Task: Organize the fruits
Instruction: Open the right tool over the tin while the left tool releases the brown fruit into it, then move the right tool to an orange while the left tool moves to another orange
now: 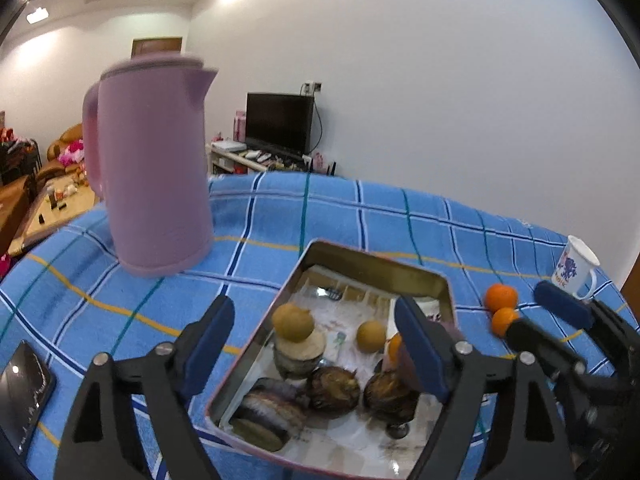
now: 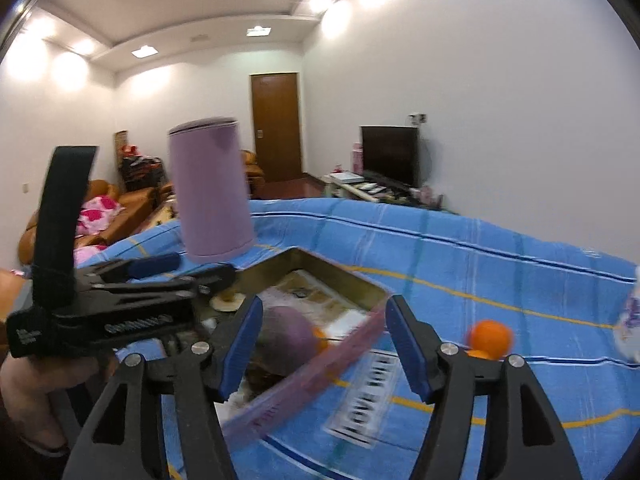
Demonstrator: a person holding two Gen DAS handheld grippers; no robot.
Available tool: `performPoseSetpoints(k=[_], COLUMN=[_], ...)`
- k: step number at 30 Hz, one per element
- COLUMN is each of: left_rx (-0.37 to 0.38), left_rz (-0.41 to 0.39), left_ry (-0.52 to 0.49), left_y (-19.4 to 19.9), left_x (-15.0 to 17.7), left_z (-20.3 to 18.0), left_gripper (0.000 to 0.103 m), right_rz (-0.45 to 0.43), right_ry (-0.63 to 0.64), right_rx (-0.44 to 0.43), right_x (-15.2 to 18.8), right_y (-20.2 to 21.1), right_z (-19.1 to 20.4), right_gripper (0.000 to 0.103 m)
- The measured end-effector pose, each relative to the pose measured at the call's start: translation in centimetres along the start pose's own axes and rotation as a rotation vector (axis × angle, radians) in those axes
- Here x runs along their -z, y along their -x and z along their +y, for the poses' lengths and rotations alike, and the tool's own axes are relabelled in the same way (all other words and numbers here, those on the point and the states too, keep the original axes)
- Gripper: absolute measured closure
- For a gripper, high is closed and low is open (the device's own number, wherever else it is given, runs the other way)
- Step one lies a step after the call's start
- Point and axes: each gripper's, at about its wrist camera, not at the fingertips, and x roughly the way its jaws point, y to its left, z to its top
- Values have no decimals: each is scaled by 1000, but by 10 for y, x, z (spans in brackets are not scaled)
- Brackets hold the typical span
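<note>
A metal tin tray [image 1: 372,258] on the blue checked cloth holds two brown round fruits [image 1: 293,322], two dark scaly fruits [image 1: 334,386] and a partly hidden orange [image 1: 395,346]. My left gripper [image 1: 316,344] hangs over the tray, open, with nothing touching its pads. Two oranges [image 1: 501,296] lie on the cloth right of the tray. Beside them is my right gripper [image 1: 540,320], open and empty. In the right wrist view that right gripper [image 2: 326,344] frames the tray's corner [image 2: 376,320], a purple fruit [image 2: 284,332] and an orange [image 2: 320,336] beyond its fingers; the two oranges [image 2: 490,338] lie to the right.
A tall pink kettle [image 1: 152,172] stands on the cloth behind and left of the tray. A phone [image 1: 24,392] lies at the near left, a white mug [image 1: 576,268] at the far right. A printed card [image 2: 368,392] lies by the tray. A small jar [image 1: 298,354] stands inside the tray.
</note>
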Motion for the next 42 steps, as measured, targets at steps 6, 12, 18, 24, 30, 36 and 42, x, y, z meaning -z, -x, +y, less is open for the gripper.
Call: performPoseSetpoints(k=[6, 12, 18, 24, 30, 36, 42], left_rx=[11, 30, 42, 46, 67, 91, 114], left_rz=[-11, -21, 6, 31, 37, 58, 123], left_ry=[-59, -116, -167, -153, -177, -209, -220], left_y=[2, -4, -19, -25, -25, -33, -66], left_x=[-3, -4, 2, 1, -2, -5, -4], left_z=[-33, -71, -98, -98, -114, -141, -172], left_gripper=[11, 6, 6, 6, 6, 6, 6], right_rz=[32, 126, 269, 359, 365, 335, 302], right_ry=[-62, -157, -183, -232, -264, -235, -240], right_rx=[176, 259, 216, 179, 117, 179, 355], right_x=[-4, 11, 27, 35, 39, 38, 40], right_y=[18, 3, -36, -60, -59, -41, -22], right_z=[-53, -101, -106, -118, -121, -129, -162], right_gripper=[38, 38, 38, 46, 62, 62, 62])
